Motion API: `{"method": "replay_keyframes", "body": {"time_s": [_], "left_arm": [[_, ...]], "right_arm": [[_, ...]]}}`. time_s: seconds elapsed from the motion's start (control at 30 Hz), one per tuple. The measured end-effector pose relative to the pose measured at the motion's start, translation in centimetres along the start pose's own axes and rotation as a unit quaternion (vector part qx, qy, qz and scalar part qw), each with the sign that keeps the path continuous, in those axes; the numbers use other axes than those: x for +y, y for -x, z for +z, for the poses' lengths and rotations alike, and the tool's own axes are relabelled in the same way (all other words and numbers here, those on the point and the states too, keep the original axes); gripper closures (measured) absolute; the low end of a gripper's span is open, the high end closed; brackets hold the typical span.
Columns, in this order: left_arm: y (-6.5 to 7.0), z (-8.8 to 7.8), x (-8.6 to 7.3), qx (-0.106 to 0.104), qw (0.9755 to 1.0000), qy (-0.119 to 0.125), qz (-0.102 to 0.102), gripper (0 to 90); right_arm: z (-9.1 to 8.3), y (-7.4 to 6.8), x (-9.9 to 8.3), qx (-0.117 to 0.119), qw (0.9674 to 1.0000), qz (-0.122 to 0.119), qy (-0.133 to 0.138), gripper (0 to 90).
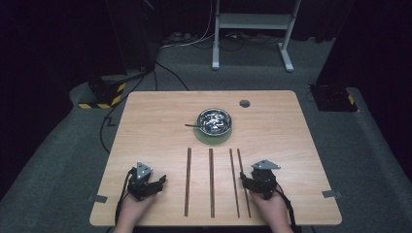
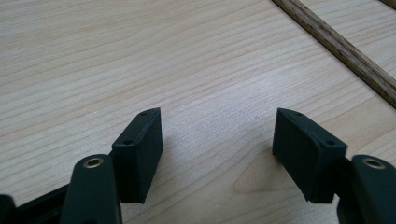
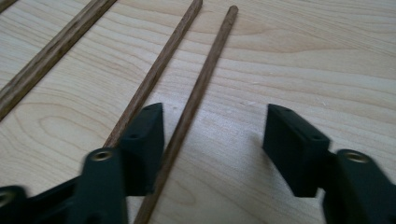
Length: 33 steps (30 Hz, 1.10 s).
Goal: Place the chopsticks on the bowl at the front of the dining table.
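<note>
Nearest us, our right gripper (image 3: 214, 140) stands with jaws apart around the rightmost wooden stick (image 3: 192, 107), which lies on the table (image 3: 303, 56) just beside one pad, unclamped. Our left gripper (image 2: 217, 149) is spread over bare wood, another stick (image 2: 345, 49) beyond it.

Dark brown sticks on a pale wood-grain bench

Four dark brown sticks (image 1: 212, 182) lie on the light, streaky-grained bench (image 1: 291, 145); the silver bowl (image 1: 214, 121) sits on a pale green mat (image 1: 212, 138). Both grippers, left (image 1: 158, 180) and right (image 1: 244, 180), are black with grey top plates.
</note>
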<state>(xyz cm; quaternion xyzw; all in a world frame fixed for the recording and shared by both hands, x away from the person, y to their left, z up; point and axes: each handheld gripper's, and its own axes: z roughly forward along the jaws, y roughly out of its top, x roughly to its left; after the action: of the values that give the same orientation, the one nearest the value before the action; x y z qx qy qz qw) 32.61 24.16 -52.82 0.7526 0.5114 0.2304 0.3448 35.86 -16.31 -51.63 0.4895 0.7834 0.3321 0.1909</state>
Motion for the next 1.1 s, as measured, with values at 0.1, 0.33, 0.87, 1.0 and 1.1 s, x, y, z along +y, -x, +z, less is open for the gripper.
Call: {"method": "replay_keyframes", "body": {"time_s": [0.1, 0.33, 0.87, 1.0, 1.1], "left_arm": [[0.0, 0.0, 0.0, -0.001, 1.0000, 0.000, 0.001, 33.2], [0.0, 0.0, 0.0, -0.001, 1.0000, 0.000, 0.001, 33.2], [0.0, 0.0, 0.0, -0.003, 1.0000, 0.000, 0.001, 33.1], [0.0, 0.1, 0.1, -0.006, 1.0000, 0.001, 0.002, 33.0], [0.0, 0.1, 0.1, -0.005, 1.0000, -0.001, 0.003, 32.4]], "right_arm": [[-0.3, 0.0, 0.0, 0.008, 0.9999, 0.009, 0.002, 53.1], [-0.2, -0.4, -0.2, 0.025, 0.9996, -0.004, -0.006, 61.3], [-1.0, 2.7, 0.1, -0.017, 0.9990, 0.003, -0.042, 69.1], [-1.1, 3.3, 0.2, -0.011, 0.9987, -0.001, -0.049, 68.6], [-1.2, 3.8, 0.3, -0.009, 0.9984, -0.001, -0.056, 74.5]]}}
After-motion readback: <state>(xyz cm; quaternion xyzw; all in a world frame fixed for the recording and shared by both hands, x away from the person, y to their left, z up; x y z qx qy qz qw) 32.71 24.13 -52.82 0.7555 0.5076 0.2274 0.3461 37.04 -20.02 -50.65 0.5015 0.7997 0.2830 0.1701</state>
